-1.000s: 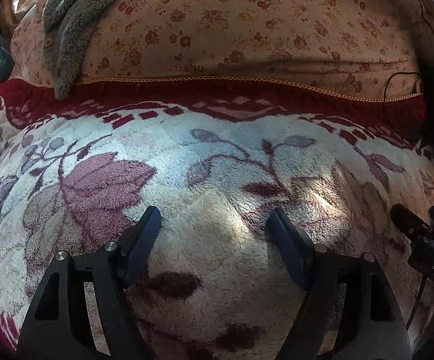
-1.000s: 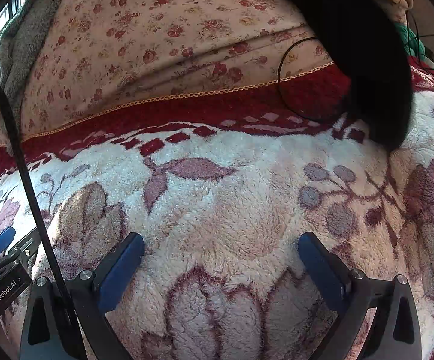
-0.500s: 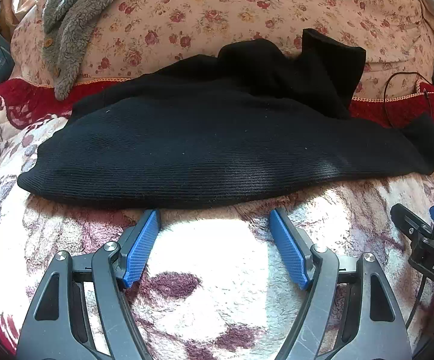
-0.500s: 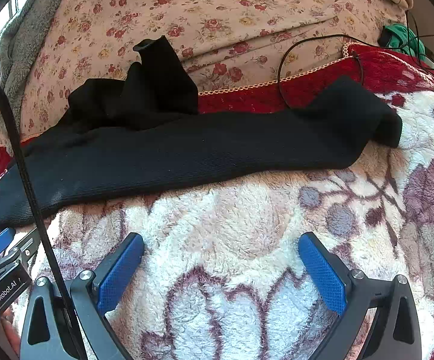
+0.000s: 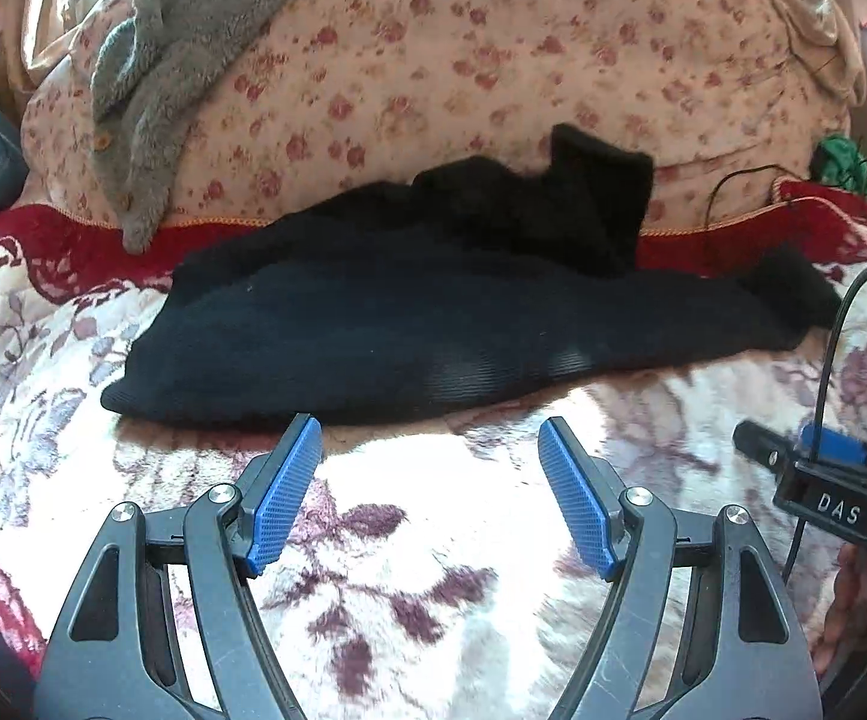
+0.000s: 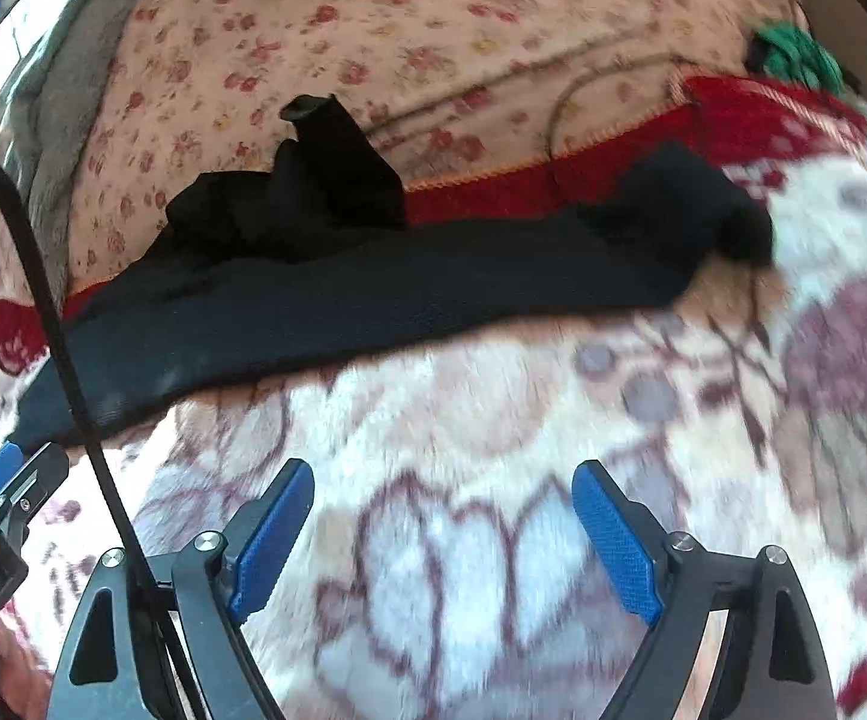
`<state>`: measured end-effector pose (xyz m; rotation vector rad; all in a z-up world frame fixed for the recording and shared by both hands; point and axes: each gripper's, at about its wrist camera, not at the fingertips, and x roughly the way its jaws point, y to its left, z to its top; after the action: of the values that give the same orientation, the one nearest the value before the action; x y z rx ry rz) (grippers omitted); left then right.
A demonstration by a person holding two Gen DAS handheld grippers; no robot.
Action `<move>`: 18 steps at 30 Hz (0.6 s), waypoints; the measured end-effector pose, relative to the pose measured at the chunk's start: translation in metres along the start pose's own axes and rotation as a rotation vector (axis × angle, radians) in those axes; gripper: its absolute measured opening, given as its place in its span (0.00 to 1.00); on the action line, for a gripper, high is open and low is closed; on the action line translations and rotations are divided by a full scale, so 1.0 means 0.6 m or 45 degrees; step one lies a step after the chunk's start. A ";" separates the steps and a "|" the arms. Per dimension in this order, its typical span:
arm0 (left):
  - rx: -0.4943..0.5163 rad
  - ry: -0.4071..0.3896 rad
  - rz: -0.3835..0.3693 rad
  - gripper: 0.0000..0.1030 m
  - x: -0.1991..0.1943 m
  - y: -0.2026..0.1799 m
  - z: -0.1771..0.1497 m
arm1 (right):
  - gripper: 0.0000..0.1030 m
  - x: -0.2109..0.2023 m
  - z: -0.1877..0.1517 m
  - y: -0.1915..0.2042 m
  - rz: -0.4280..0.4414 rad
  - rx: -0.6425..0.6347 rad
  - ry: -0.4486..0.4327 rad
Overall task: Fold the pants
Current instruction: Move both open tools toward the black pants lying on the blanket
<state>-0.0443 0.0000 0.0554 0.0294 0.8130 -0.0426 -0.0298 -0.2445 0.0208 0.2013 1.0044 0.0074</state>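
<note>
Black pants [image 5: 409, 324] lie crumpled across the fleece blanket, one leg stretched left to right, the other bunched up against the floral pillow behind. They also show in the right wrist view [image 6: 373, 276]. My left gripper [image 5: 430, 444] is open and empty, its tips just short of the pants' near edge. My right gripper [image 6: 442, 486] is open and empty, a little further back from the pants over the blanket.
A white and maroon floral blanket [image 5: 433, 540] covers the bed. A flowered pillow [image 5: 493, 60] stands behind, with a grey fleece garment [image 5: 157, 60] draped on its left. A black cable [image 5: 733, 192] and a green object [image 5: 838, 159] lie at the back right.
The pants dropped onto the blanket, which was bare a second ago. Since then both grippers have pulled back a little, and the right one has narrowed somewhat.
</note>
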 end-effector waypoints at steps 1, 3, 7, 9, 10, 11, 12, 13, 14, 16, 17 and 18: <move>0.002 -0.007 -0.006 0.73 -0.006 -0.001 0.001 | 0.84 -0.009 -0.004 -0.003 0.033 0.008 0.006; -0.002 -0.008 -0.026 0.73 -0.017 -0.004 0.002 | 0.84 -0.030 -0.009 0.001 0.047 -0.012 -0.029; -0.038 -0.002 -0.052 0.73 -0.033 -0.003 0.007 | 0.84 -0.075 -0.015 0.009 0.037 -0.055 -0.098; -0.051 -0.009 -0.053 0.73 -0.041 -0.004 0.008 | 0.84 -0.091 -0.017 0.010 0.055 -0.056 -0.112; -0.056 -0.012 -0.050 0.73 -0.044 -0.004 0.008 | 0.84 -0.096 -0.018 0.010 0.056 -0.059 -0.118; -0.064 -0.016 -0.052 0.73 -0.047 -0.003 0.009 | 0.84 -0.104 -0.020 0.012 0.048 -0.067 -0.134; -0.072 -0.020 -0.058 0.73 -0.051 -0.002 0.010 | 0.84 -0.108 -0.021 0.013 0.045 -0.074 -0.143; -0.072 -0.021 -0.060 0.73 -0.053 -0.002 0.009 | 0.84 -0.112 -0.022 0.013 0.045 -0.079 -0.152; -0.068 -0.021 -0.057 0.73 -0.055 -0.003 0.010 | 0.84 -0.117 -0.025 0.013 0.047 -0.079 -0.166; -0.055 -0.026 -0.042 0.73 -0.059 -0.005 0.009 | 0.84 -0.125 -0.029 0.014 0.058 -0.072 -0.186; -0.052 -0.029 -0.036 0.73 -0.061 -0.004 0.009 | 0.84 -0.125 -0.027 0.016 0.061 -0.073 -0.189; -0.051 -0.033 -0.033 0.73 -0.063 -0.003 0.009 | 0.84 -0.125 -0.027 0.017 0.060 -0.076 -0.191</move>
<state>-0.0667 -0.0010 0.0865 -0.0196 0.7881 -0.0513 -0.0827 -0.2391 0.0769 0.1685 0.8490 0.0641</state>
